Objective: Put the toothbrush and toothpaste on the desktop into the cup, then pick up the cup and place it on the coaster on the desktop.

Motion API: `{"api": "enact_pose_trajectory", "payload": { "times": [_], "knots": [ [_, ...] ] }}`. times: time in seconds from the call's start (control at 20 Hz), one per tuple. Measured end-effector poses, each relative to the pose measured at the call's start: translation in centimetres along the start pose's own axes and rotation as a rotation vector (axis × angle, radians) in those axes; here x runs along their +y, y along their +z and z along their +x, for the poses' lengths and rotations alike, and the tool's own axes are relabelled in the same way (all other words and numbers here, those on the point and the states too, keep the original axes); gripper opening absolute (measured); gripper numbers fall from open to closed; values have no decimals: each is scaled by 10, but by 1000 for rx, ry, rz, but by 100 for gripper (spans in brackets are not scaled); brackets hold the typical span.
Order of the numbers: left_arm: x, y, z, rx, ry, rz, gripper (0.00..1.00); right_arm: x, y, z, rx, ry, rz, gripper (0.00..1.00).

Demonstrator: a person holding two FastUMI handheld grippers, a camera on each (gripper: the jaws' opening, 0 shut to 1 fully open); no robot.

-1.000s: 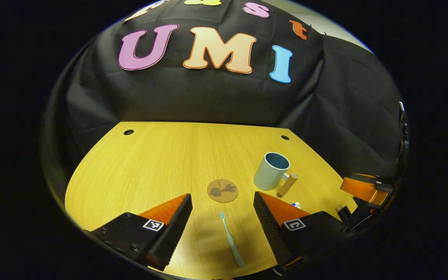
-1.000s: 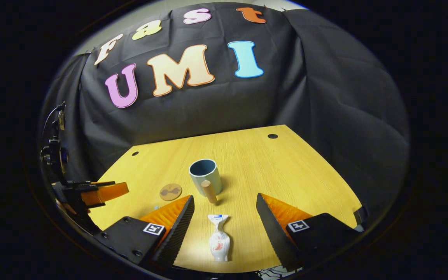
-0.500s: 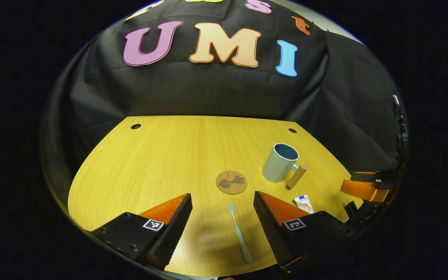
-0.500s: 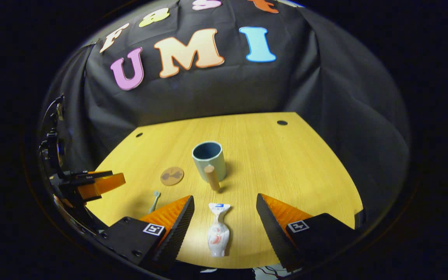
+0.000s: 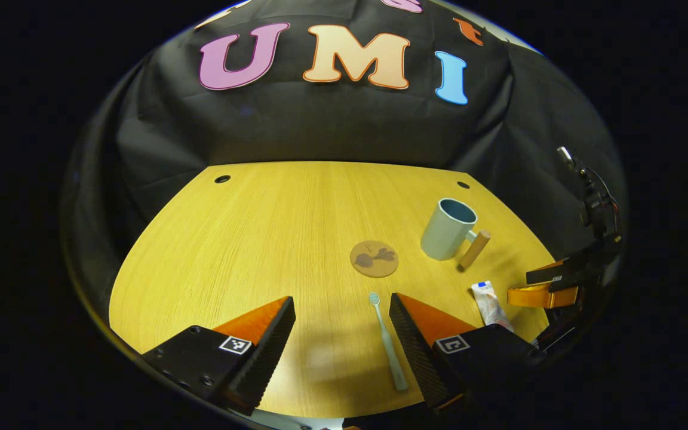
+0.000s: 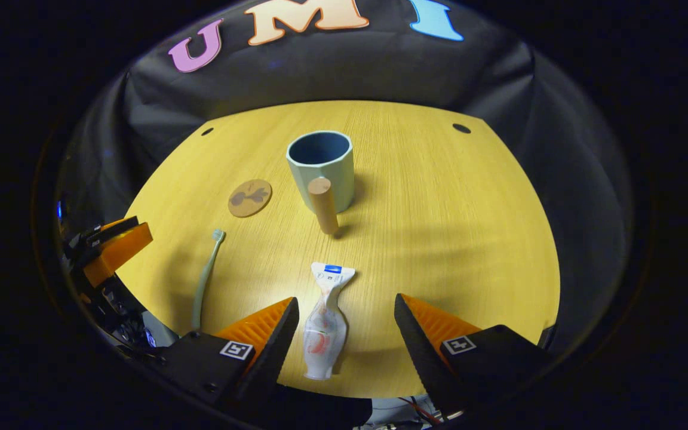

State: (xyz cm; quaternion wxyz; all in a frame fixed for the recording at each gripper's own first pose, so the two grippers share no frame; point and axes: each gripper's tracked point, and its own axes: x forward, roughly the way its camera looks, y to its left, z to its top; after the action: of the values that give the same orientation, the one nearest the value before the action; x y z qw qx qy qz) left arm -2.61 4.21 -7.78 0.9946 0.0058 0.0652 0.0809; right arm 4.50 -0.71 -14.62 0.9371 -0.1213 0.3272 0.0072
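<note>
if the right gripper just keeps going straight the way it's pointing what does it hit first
Probably the toothpaste, lying flat on the desktop between the open right gripper fingers. Beyond it stands the cup. Depth is hard to judge.

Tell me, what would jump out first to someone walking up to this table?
Probably the pale cup with its wooden handle, standing mid-desk, and the round coaster just beside it. Nearer, a squeezed toothpaste tube lies between the open right gripper fingers, and a toothbrush lies flat in front of the open left gripper.
</note>
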Motion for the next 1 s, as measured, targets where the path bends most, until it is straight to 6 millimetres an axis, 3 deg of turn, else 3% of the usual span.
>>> {"api": "enact_pose_trajectory", "payload": {
  "times": [0.15,0.2,0.25,0.35,0.4,0.45,0.6,0.65,0.8,1.0],
  "knots": [
    [6,-9,2,21,11,-18,94,8,1,15,61,5,30,94],
    [8,-12,3,28,14,-25,94,9,2,19,80,1,31,99],
    [10,-14,3,32,18,-29,94,11,1,22,100,-3,32,94],
    [16,-19,5,43,34,-38,94,16,-2,28,144,-10,28,94],
    [21,-19,5,47,44,-46,94,18,-4,31,160,-17,21,99],
    [22,-20,5,49,52,-55,94,19,-6,34,174,-24,12,94],
    [27,-25,9,54,69,-84,94,23,-10,40,214,-33,-3,99],
    [30,-27,10,54,68,-96,94,22,-12,42,225,-42,-5,93],
    [36,-35,9,70,60,-136,94,19,-14,49,253,-66,-13,96],
    [39,-42,12,83,67,-153,95,16,-18,56,292,-73,0,83]
  ]
}}
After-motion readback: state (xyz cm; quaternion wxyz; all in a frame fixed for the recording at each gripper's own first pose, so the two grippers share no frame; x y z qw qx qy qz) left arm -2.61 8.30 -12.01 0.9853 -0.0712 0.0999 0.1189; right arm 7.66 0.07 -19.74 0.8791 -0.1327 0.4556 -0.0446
